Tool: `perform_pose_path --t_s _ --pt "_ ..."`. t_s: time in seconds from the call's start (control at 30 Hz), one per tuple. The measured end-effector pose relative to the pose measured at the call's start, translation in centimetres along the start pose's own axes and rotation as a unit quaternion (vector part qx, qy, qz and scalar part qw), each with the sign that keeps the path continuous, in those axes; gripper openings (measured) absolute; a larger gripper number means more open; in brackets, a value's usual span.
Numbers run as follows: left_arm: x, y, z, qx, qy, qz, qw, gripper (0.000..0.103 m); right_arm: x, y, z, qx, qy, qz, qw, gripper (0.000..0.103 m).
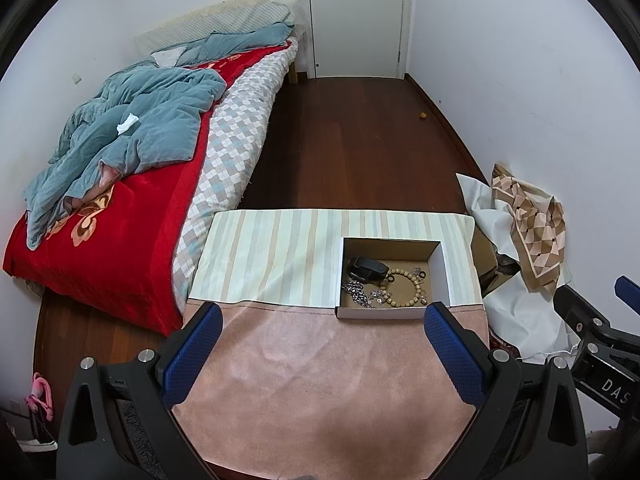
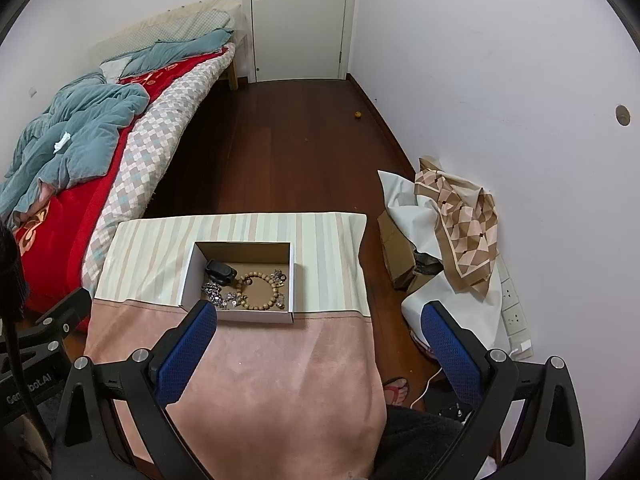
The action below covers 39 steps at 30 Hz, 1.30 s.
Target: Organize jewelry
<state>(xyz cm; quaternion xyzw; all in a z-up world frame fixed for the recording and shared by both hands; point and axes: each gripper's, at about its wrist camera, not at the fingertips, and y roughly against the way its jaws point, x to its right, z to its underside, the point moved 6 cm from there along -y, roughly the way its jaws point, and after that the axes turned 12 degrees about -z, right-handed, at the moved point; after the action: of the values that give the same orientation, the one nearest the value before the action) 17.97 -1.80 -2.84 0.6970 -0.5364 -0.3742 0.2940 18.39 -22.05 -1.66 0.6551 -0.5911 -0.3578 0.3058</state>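
Observation:
A small open cardboard box (image 1: 445, 268) (image 2: 188, 276) stands on the cloth-covered table. It holds a wooden bead bracelet (image 1: 404, 286) (image 2: 260, 286), silver chains (image 1: 356, 292) (image 2: 216, 294) and a black pouch-like item (image 1: 366, 269) (image 2: 219, 270). My left gripper (image 1: 324, 312) is open and empty, just in front of the box. My right gripper (image 2: 320, 312) is open and empty, with its left fingertip at the box's front left corner. The right gripper also shows at the right edge of the left wrist view (image 1: 600, 332).
The table has a pink cloth (image 1: 320, 380) (image 2: 260, 380) in front and a striped cloth (image 1: 272, 256) (image 2: 328, 248) behind. A bed (image 1: 120, 200) (image 2: 80, 152) stands left. White and patterned fabric (image 1: 528, 220) (image 2: 460, 220) over boxes lies right, by the wall. A foot in a sandal (image 2: 396, 390) is on the floor.

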Motion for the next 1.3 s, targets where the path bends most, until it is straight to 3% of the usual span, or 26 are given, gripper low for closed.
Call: perform_pose_path --t_s 1.3 --pt "0.06 0.58 0.14 0.004 0.004 -0.004 1.0 0.103 -0.13 0.15 0.3 -0.005 0.008 -0.003 1.0 0.103"
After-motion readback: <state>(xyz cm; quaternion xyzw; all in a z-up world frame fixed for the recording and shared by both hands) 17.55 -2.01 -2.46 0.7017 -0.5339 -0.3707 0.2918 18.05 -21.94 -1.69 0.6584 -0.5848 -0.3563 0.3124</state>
